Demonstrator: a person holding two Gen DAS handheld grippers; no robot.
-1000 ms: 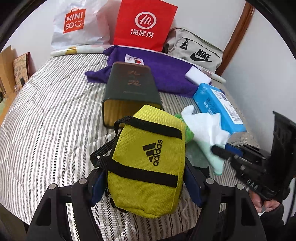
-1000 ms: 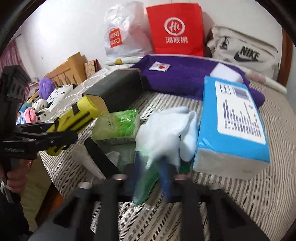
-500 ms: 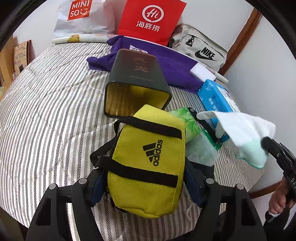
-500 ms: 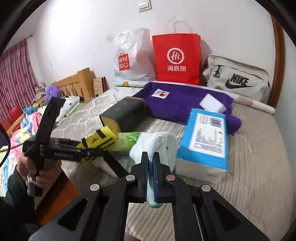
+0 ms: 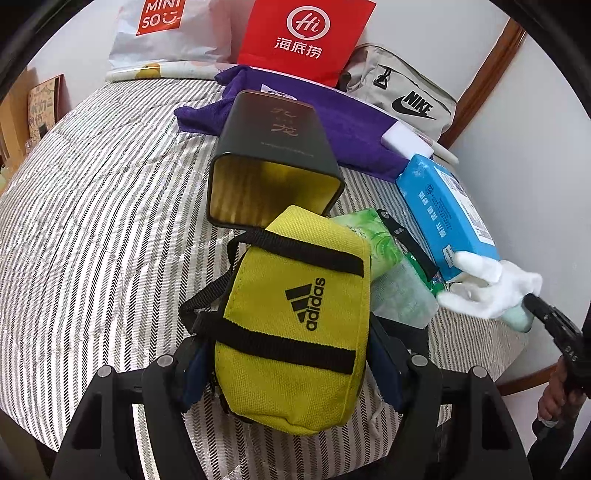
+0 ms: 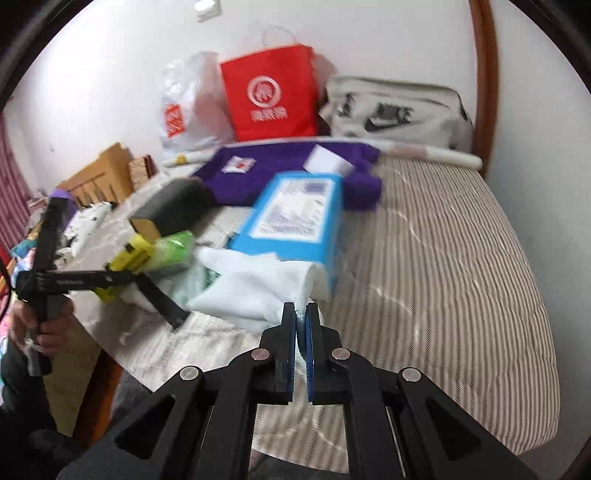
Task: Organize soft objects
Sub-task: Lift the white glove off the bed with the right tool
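Observation:
A yellow Adidas pouch with black straps sits between the blue pads of my left gripper, which is shut on its sides just above the striped bed cover. In the right wrist view the same pouch shows at the left in that gripper. My right gripper is shut on a white sock with a pale green toe, which hangs in front of the blue tissue pack. From the left wrist view the sock dangles at the bed's right edge.
A dark tin lies on its side, its open mouth facing the pouch. A green tissue pack, a purple towel with a white block, a red paper bag, a Nike bag and a Miniso bag crowd the far side.
My right gripper has lifted the white sock off the pile and carried it rightward, toward the bed's edge. The left gripper still grips the yellow pouch in the same spot.

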